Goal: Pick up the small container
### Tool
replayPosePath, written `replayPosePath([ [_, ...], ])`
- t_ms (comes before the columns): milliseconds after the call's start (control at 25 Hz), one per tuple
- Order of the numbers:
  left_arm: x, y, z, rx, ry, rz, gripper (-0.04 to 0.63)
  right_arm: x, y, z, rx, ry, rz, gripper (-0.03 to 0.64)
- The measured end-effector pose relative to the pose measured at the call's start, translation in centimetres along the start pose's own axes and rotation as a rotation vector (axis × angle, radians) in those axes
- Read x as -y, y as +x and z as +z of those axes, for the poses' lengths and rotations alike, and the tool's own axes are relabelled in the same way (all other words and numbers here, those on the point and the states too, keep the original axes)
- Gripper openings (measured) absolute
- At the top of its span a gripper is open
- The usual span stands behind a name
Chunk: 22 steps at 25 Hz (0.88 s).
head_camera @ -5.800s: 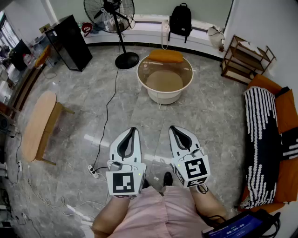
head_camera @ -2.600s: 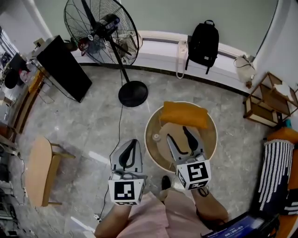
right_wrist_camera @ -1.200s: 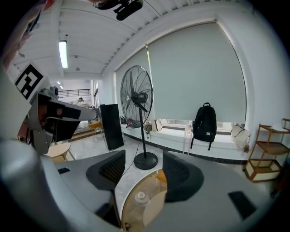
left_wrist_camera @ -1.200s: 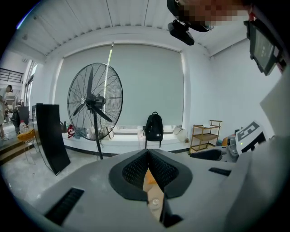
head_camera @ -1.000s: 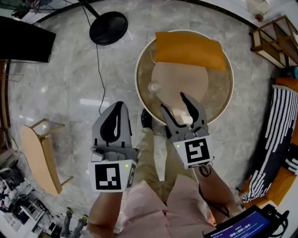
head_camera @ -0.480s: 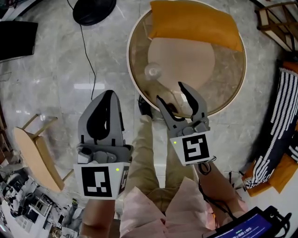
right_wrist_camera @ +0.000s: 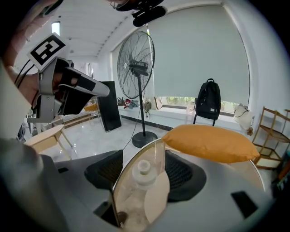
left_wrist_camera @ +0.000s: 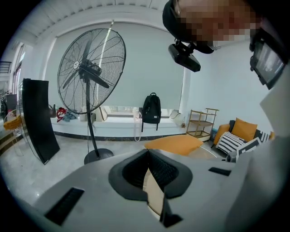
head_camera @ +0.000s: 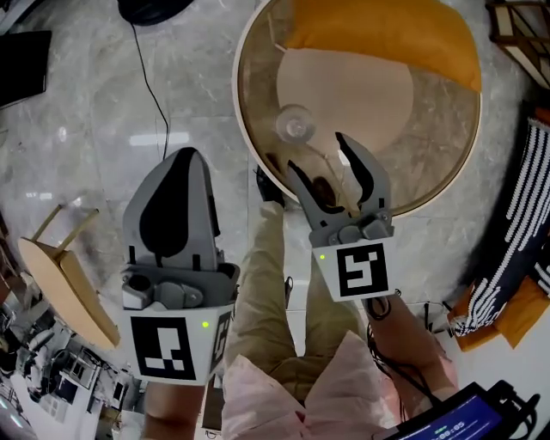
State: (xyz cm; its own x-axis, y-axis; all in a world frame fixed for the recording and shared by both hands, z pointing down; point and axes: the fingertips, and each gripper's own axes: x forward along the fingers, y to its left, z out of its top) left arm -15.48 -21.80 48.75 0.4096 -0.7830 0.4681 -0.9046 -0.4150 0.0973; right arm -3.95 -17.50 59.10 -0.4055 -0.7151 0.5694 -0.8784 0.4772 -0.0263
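The small container [head_camera: 294,126] is a clear little bottle with a white cap [right_wrist_camera: 143,166]. It stands on the round glass table [head_camera: 430,155], near the table's left side. My right gripper [head_camera: 320,157] is open over the table's near edge, its tips just short of the container and a little to its right. In the right gripper view the container [right_wrist_camera: 140,186] shows straight ahead between the open jaws of the right gripper [right_wrist_camera: 144,159], untouched. My left gripper [head_camera: 182,163] is shut and empty, over the floor left of the table; its jaws meet in the left gripper [left_wrist_camera: 148,153] view.
An orange cushion [head_camera: 387,34] covers the table's far part. A fan base [head_camera: 155,9] and its cable [head_camera: 159,103] lie on the marble floor at upper left. A wooden bench [head_camera: 64,275] stands left, a striped cushion [head_camera: 516,232] right. The person's legs [head_camera: 266,284] are below the grippers.
The view has closed in on the glass table. Both grippers moved forward; the right one, open since about 2.6 s ago, now reaches over the table's edge near the container. The left stays shut.
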Motion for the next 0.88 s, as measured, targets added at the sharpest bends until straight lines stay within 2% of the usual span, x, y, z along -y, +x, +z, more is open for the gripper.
replayPosePath([
  [360, -2.0, 2.1, -2.9, -0.04, -0.028, -0.014, 0.012, -0.3, 4.4, -2.6, -0.04, -0.044, -0.03, 0.322],
  [600, -2.6, 3.2, -5.1, -0.097, -0.011, -0.043, 0.012, 0.2, 7.1, -4.0, -0.064, -0.07, -0.058, 0.337],
  [880, -3.0, 3.6, -6.8, -0.135, -0.045, -0.066, 0.012, 0.4, 9.5, -5.1, -0.067, -0.086, -0.089, 0.341],
])
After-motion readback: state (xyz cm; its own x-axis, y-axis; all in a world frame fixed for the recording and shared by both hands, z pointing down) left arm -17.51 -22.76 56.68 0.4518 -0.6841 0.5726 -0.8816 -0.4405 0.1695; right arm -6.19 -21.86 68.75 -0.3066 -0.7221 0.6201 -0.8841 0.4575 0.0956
